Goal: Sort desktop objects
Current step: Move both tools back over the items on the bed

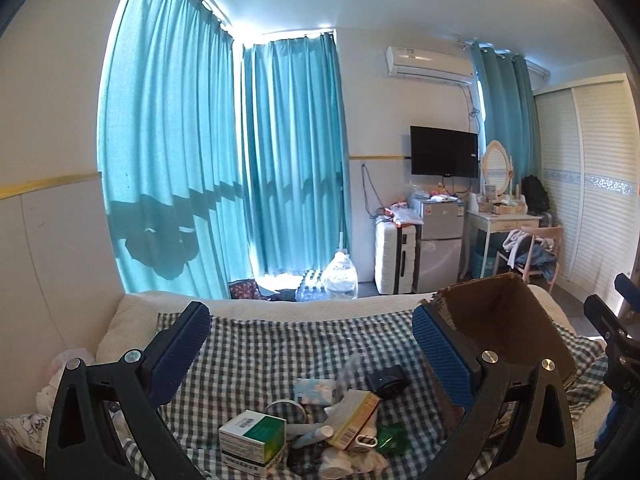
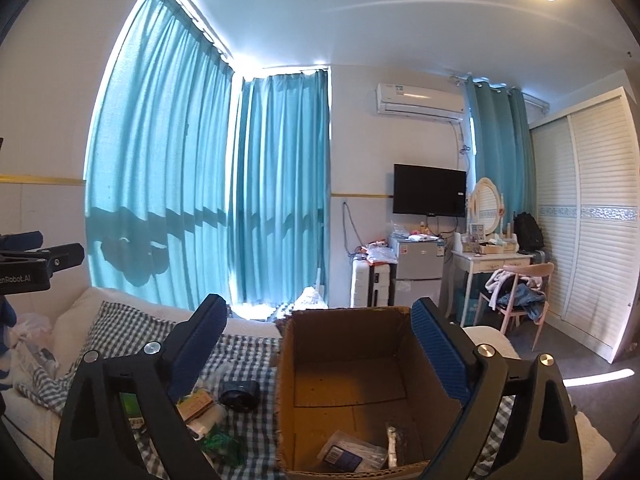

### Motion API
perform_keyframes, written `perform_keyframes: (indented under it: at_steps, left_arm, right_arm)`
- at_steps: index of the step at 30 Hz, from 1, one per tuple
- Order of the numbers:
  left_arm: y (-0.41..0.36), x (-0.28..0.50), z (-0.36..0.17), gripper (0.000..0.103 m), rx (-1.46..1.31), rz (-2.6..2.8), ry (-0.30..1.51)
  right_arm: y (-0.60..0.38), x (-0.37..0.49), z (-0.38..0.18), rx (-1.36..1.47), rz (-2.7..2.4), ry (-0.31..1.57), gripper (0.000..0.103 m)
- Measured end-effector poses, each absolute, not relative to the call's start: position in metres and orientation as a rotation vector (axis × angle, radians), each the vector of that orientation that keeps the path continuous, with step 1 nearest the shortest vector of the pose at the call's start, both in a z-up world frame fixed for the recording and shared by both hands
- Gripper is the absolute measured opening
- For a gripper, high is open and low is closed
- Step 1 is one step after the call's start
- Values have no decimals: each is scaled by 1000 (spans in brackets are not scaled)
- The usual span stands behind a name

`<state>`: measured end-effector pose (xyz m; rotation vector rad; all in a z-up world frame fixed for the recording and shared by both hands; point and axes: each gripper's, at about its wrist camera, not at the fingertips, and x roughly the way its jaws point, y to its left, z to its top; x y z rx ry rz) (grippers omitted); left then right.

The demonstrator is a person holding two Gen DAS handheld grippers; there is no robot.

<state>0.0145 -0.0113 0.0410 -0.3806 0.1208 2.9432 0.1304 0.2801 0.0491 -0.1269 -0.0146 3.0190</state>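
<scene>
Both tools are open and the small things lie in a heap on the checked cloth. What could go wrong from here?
1. The heap is crowded: the left tool, open and empty, may catch a neighbour together with the green-white box.
2. The cardboard box stands on soft bedding, so a push on its torn rim may tip it.
3. The right tool hangs open over that box, near its walls.

A home bedroom; bed (image 1: pixel 280 308), teal curtains (image 1: pixel 180 160), wardrobe (image 2: pixel 592 220), dressing table (image 1: pixel 500 220).
</scene>
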Motion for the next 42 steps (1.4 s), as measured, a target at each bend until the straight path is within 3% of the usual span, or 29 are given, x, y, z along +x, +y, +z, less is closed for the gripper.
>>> perform_keyframes:
  at_steps: [1, 24, 32, 42]
  left_arm:
    - [-16, 13, 40, 103, -385, 2945, 112]
    - [-104, -23, 0, 103, -557, 3057, 40]
    - [-127, -46, -25, 103, -680, 3081, -8]
    - [-124, -81, -75, 103, -913, 2977, 82]
  right_arm:
    - [276, 130, 48, -126, 3028, -16, 103]
    - [190, 99, 12, -79, 3193, -174, 103]
    - [179, 75, -11, -197, 3212, -229, 103]
    - [169, 48, -44, -377, 3253, -264, 103]
